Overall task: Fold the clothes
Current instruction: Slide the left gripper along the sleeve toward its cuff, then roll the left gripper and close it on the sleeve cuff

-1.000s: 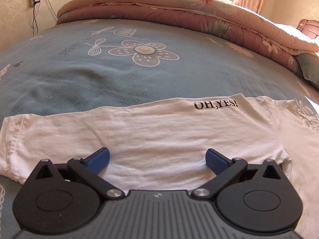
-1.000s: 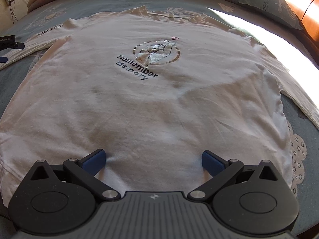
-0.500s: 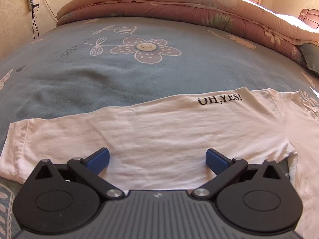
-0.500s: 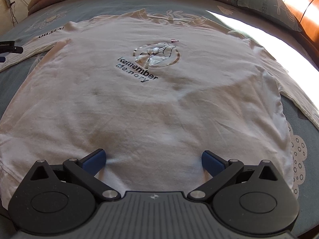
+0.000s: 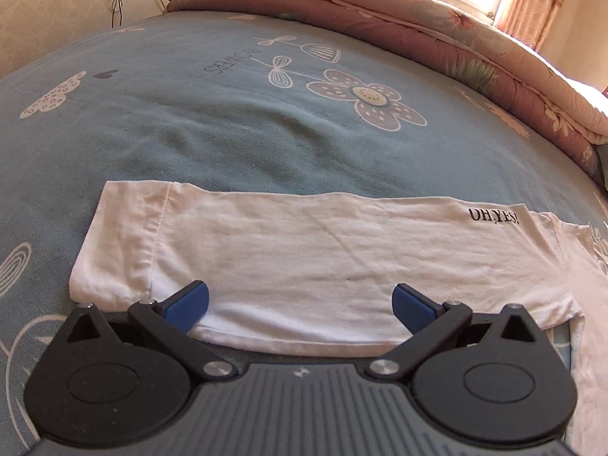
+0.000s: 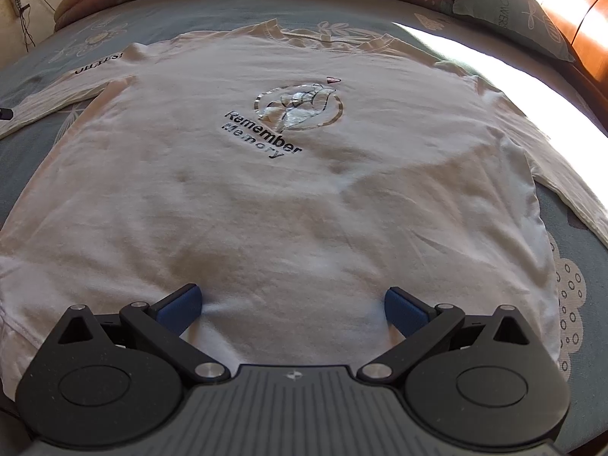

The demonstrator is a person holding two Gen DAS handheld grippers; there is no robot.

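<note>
Shirt [image 6: 288, 205] work is at its opening step: both my tongs sit spread wide over white cotton and hold nothing. My right gripper [image 6: 292, 306] rests low at the hem, its blue pads [image 6: 182, 306] apart with a broad band of cloth between them; I cannot tell whether the pads press the fabric or only hover just above it. Ahead of those pads the long-sleeved shirt lies flat and face up on the bed sheet [image 6: 570, 285], the "Remember Memory" print [image 6: 266, 136] well forward of the jaws and the collar farther still, toward the pillow [image 6: 505, 11].

My left gripper [image 5: 300, 304] is just as wide, empty, and set at the near edge of the left sleeve [image 5: 304, 243], which runs straight across in front of the jaws. The cuff lies ahead to the left; the "OH,YES!" lettering [image 5: 494, 214] sits ahead to the right, where the sleeve meets the body. Beyond the sleeve stretches blue sheet, then a rolled quilt [image 5: 418, 26] at the far end.

My reading: nothing is folded yet, and the garment is smoothed and ready. The next move calls for each pair of jaws to close on an edge, the left on the sleeve and the right on the hem, pinching both layers cleanly so the sleeve can be carried in over the body without dragging the shirt askew.
</note>
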